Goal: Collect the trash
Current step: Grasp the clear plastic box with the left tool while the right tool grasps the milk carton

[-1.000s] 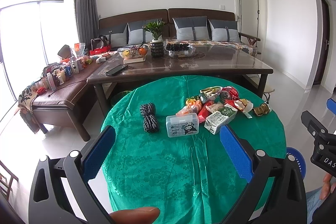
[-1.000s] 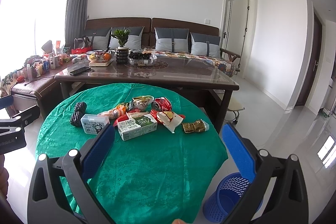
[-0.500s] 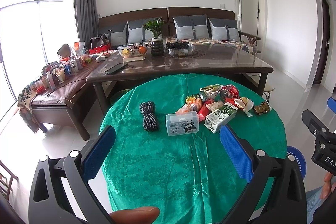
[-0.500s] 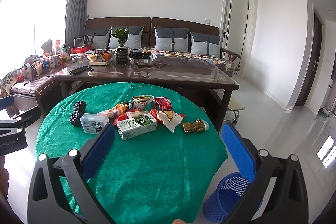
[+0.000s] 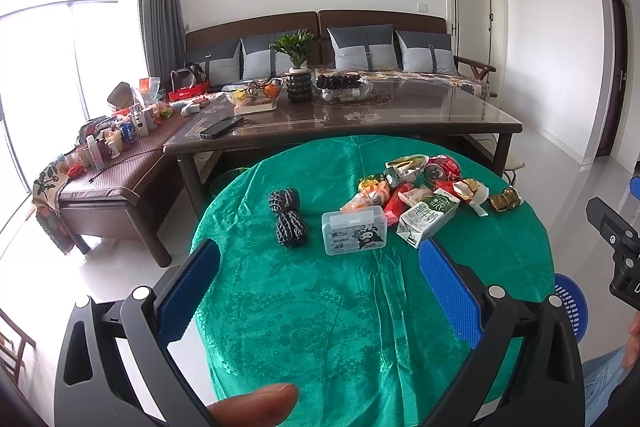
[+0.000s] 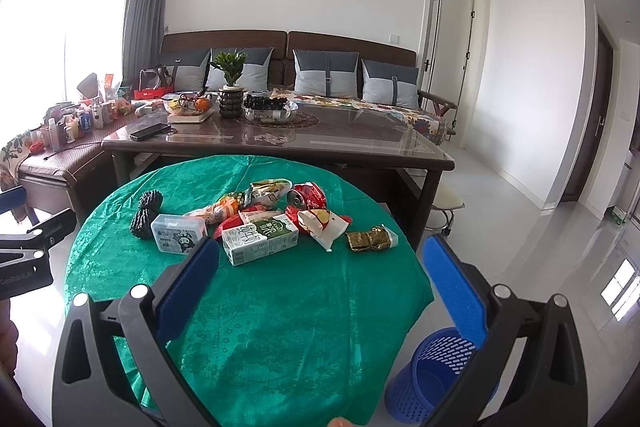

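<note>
Trash pile (image 6: pixel 276 219) beside clear box (image 6: pixel 178 233), black bundle (image 6: pixel 146 213)

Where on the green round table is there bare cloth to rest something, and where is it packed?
Bare: the near half of the green tablecloth, from the milk carton to the near edge, and the far rim. Crowded: the middle band, black mesh bundle to gold wrapper.

The left gripper (image 5: pixel 318 291) hangs over the near part of a round table with a green cloth (image 5: pixel 320 327), its blue-padded jaws spread wide with nothing between them. Beyond it lie a black mesh bundle (image 5: pixel 287 217), a clear plastic box (image 5: pixel 354 232), a green-and-white milk carton (image 5: pixel 428 219), a red can (image 5: pixel 442 166) and assorted wrappers (image 5: pixel 384 189). A blue basket (image 5: pixel 570 303) stands on the floor at the table's right edge.
</note>
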A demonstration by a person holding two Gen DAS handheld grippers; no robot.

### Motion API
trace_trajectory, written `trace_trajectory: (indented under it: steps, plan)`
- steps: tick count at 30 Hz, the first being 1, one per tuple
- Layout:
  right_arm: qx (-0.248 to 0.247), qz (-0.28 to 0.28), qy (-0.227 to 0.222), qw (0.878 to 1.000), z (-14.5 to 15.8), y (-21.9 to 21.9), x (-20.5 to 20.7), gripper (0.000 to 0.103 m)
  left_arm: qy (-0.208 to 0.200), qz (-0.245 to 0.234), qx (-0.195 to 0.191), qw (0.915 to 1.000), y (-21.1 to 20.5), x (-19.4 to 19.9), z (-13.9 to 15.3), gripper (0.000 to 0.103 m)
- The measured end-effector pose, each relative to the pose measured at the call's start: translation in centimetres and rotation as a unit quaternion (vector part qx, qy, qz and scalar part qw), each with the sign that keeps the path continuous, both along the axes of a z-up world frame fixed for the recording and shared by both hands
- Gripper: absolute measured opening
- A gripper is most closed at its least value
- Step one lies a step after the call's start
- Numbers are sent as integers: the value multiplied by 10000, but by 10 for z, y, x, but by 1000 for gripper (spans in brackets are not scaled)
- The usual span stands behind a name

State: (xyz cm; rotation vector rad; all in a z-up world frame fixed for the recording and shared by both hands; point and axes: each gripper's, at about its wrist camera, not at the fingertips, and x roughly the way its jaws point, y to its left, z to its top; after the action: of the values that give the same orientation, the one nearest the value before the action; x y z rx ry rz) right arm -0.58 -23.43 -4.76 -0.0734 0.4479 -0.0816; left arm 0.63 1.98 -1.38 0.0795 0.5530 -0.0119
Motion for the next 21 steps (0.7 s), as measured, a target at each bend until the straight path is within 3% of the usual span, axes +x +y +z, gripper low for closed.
trace_trajectory:
  steps: [10, 15, 21]
  plan:
    - [-4, -8, 226, 9997, -15, -2, 14, 98, 287, -216, -16, 9994, 11, 27, -26, 99]
    - [69, -154, 400, 9991, -29, -17, 24, 98, 900, -318, -125, 9954, 24, 58, -61, 99]
    - [310, -545, 674, 9958, -55, -48, 36, 98, 1202, -488, -306, 9911, 35, 83, -98, 99]
